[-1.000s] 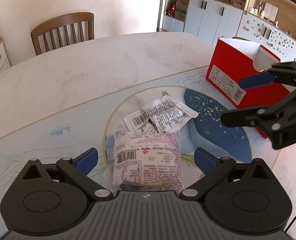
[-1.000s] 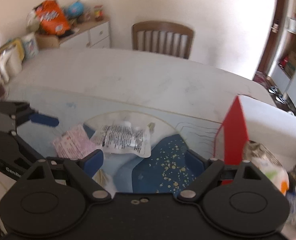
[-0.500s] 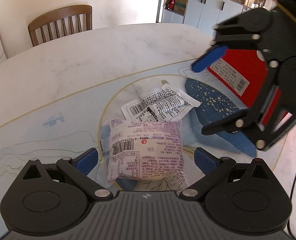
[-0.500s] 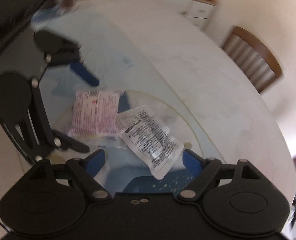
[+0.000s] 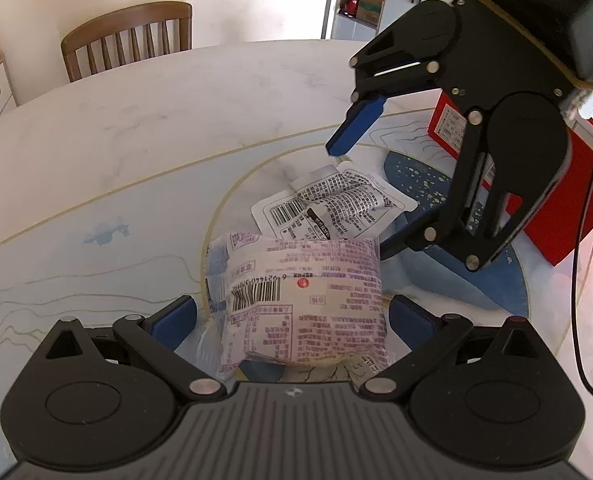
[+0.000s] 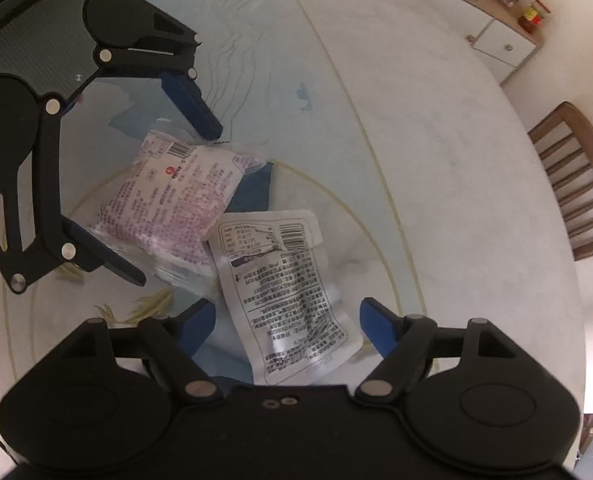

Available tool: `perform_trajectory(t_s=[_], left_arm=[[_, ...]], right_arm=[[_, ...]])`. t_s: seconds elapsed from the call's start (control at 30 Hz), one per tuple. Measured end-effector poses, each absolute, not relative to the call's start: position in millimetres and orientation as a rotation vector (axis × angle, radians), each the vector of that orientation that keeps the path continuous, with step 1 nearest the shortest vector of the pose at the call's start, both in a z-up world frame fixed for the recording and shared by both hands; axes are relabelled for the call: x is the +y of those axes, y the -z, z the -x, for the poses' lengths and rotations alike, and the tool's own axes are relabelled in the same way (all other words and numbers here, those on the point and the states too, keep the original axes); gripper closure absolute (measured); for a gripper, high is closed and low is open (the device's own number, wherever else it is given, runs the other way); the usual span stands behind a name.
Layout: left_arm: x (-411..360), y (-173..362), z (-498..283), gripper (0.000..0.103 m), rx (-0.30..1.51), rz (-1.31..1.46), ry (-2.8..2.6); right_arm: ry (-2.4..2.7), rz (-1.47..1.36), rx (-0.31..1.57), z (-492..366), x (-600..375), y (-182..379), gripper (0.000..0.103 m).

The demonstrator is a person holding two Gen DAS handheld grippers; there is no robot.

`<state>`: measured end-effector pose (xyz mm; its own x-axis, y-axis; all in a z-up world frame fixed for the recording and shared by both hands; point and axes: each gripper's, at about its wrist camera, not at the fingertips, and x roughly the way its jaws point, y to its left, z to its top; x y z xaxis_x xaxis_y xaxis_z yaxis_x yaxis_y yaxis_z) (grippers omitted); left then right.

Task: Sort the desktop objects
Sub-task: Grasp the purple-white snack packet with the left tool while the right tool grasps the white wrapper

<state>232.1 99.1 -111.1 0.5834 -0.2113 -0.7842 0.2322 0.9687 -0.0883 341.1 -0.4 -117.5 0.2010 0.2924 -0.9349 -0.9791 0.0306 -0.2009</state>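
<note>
snack packets still on the table, right gripper now over the silver one

purple-print packet [image 5: 302, 300] lying flat on table [image 5: 136, 128], just on the near side of silver pouch [image 5: 332, 204], edges touching or slightly overlapping. red box [image 5: 568, 208] off to the right of silver pouch, well apart from it, likely the sort target.

changed over the last second: right gripper [image 6: 288, 320] swung in from beside the red box, rolled hard at the wrist, dropped to point steeply down over silver pouch. jaws closing from near full spread, pouch lying between the blue fingers [image 6: 378, 328], no pad contact visible yet, nothing held. left gripper [image 5: 292, 316] barely moved, straddling purple-print packet, jaws wide, pads not pressing, nothing held.

meaning for task: reads as both pickups being set up together, neither packet lifted, sorting of these two not yet started. silver pouch looks flat and slippery, thin edge could slide out of a pinch.

hidden or unclear: near end of silver pouch cut off behind right gripper body. lower right finger hidden behind its own linkage in left wrist view. red box contents not visible now. packet print too small to read. whether packets truly overlap not certain.
</note>
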Motion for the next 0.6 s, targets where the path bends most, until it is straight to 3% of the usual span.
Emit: perform_trajectory(t_s=[0.37, 0.6], left_arm=[[91, 116, -229, 0.0, 0.894, -0.092, 0.256], [91, 116, -229, 0.001, 0.891, -0.099, 0.252]], right_arm=[[-1.304, 1.052, 0.876, -348, 10, 120, 0.028], [-1.288, 0.939, 0.962, -351, 10, 122, 0.036]])
